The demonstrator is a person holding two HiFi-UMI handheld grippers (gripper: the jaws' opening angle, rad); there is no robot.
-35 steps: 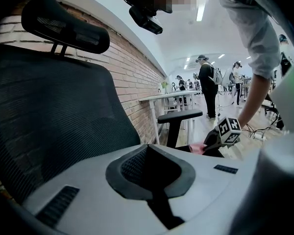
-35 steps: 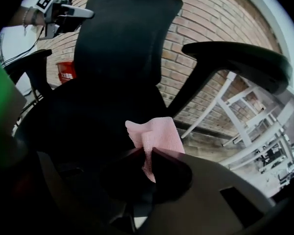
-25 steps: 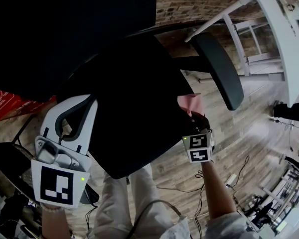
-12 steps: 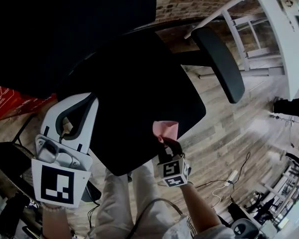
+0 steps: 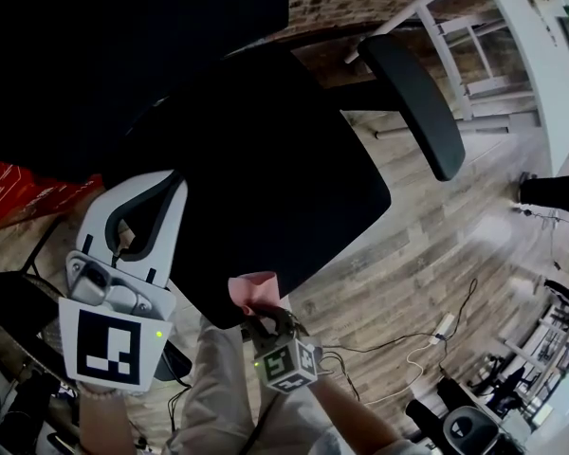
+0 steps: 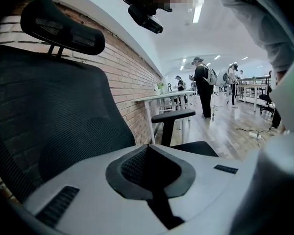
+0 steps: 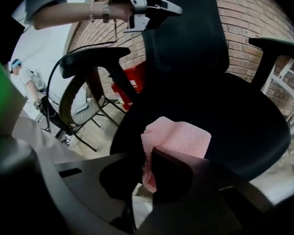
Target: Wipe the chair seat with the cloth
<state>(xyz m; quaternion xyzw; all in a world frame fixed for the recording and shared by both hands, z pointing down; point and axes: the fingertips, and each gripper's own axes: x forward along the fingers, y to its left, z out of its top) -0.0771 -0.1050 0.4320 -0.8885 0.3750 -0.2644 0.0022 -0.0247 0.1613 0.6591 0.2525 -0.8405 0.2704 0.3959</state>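
The black chair seat (image 5: 275, 178) fills the middle of the head view, with its mesh backrest (image 5: 123, 45) at the top left. My right gripper (image 5: 264, 318) is shut on a pink cloth (image 5: 251, 292), which lies at the seat's near front edge. In the right gripper view the cloth (image 7: 179, 138) is pinched between the jaws of the right gripper (image 7: 149, 155) and rests on the seat (image 7: 225, 111). My left gripper (image 5: 166, 186) hovers over the seat's left side, shut with nothing in it. The left gripper (image 6: 147, 148) faces the backrest (image 6: 49, 106).
A black armrest (image 5: 412, 117) juts out at the right of the seat. A red crate (image 5: 9, 192) sits at the left, a white desk (image 5: 541, 55) at the far right. Cables (image 5: 436, 335) lie on the wood floor. People (image 6: 203, 84) stand far off down the room.
My right gripper has dragged the pink cloth from the seat's right edge along the front edge, leftward and toward the person. The left gripper has stayed in place.
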